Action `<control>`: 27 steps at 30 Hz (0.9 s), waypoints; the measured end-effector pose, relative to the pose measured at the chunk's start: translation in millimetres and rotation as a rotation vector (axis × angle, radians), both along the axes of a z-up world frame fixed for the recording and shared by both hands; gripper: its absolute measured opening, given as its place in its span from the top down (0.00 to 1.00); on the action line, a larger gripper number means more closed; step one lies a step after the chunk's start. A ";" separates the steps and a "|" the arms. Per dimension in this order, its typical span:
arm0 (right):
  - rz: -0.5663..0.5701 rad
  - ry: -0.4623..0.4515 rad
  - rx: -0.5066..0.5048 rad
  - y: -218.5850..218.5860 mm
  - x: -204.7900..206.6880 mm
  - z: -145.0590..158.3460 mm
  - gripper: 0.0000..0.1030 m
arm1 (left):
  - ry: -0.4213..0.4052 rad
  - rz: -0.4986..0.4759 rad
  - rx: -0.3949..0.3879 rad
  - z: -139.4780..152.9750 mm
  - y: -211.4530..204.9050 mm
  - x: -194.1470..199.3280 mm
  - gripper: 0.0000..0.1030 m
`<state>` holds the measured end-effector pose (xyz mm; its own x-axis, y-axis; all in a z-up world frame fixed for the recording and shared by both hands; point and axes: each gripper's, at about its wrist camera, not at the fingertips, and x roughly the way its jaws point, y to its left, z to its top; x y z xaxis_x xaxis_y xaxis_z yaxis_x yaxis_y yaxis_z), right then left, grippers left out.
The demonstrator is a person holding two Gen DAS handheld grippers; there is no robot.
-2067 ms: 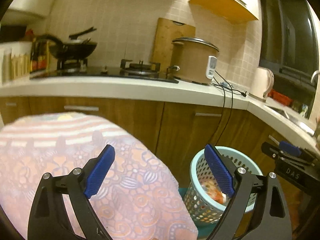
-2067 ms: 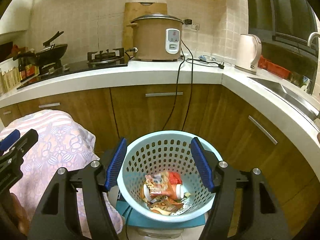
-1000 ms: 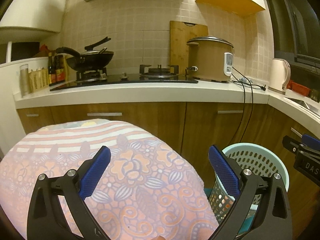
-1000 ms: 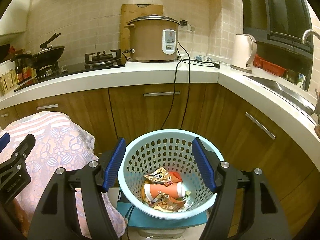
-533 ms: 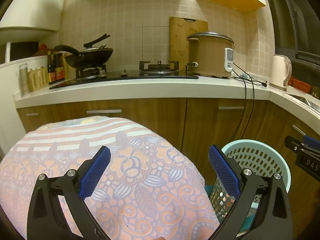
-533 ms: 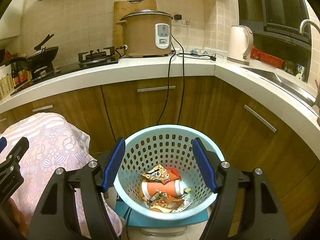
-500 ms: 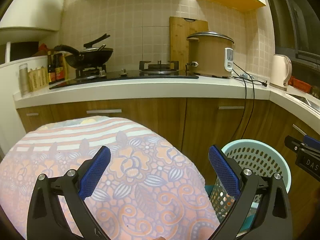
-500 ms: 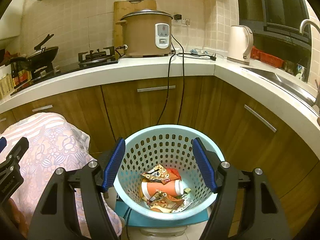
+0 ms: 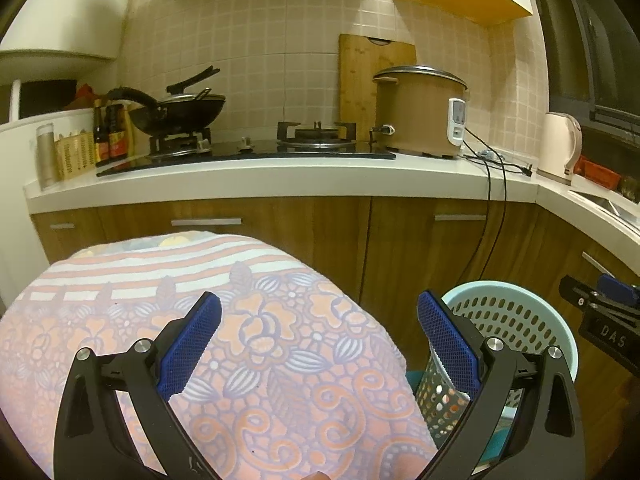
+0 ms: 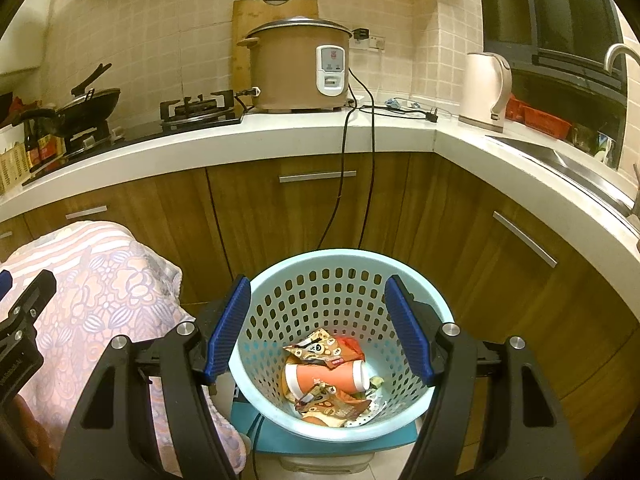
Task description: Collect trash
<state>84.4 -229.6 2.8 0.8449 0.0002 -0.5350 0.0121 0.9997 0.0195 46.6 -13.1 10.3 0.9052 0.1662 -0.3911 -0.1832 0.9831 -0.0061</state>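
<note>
A light blue perforated trash basket (image 10: 276, 292) stands on the floor by the cabinets; it also shows in the left wrist view (image 9: 520, 312). Inside lie an orange cup (image 10: 324, 376) and crumpled snack wrappers (image 10: 316, 350). My right gripper (image 10: 320, 328) is open and empty, hovering above the basket with its fingers astride the rim. My left gripper (image 9: 320, 344) is open and empty above a table covered in a pink floral cloth (image 9: 260, 360), left of the basket.
A white countertop (image 10: 280, 136) carries a brown rice cooker (image 10: 298, 68), gas stove (image 10: 196, 108), wok (image 9: 176, 110), kettle (image 10: 486, 86) and sink (image 10: 560, 164). Black power cords (image 10: 344, 184) hang over the wooden cabinets (image 10: 304, 208) behind the basket.
Both views shifted slightly: the left gripper rose and swung left over the cloth two seconds ago and has since held still. The right gripper stays open over the basket.
</note>
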 end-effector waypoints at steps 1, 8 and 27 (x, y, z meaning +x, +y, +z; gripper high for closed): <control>0.002 0.000 -0.001 0.8 0.2 0.1 0.36 | 0.001 0.000 -0.001 0.1 -0.1 0.3 0.07; 0.005 -0.004 -0.006 3.1 0.3 1.3 0.36 | 0.001 -0.003 -0.005 -0.5 -1.7 0.2 0.07; 0.007 0.002 -0.013 7.1 3.2 0.0 0.36 | 0.007 -0.004 -0.016 -2.4 -2.4 0.6 0.07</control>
<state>87.5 -222.5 2.8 0.8439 -0.0010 -0.5366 0.0055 1.0000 0.0069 47.2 -15.5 7.9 0.9030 0.1564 -0.4001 -0.1794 0.9836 -0.0205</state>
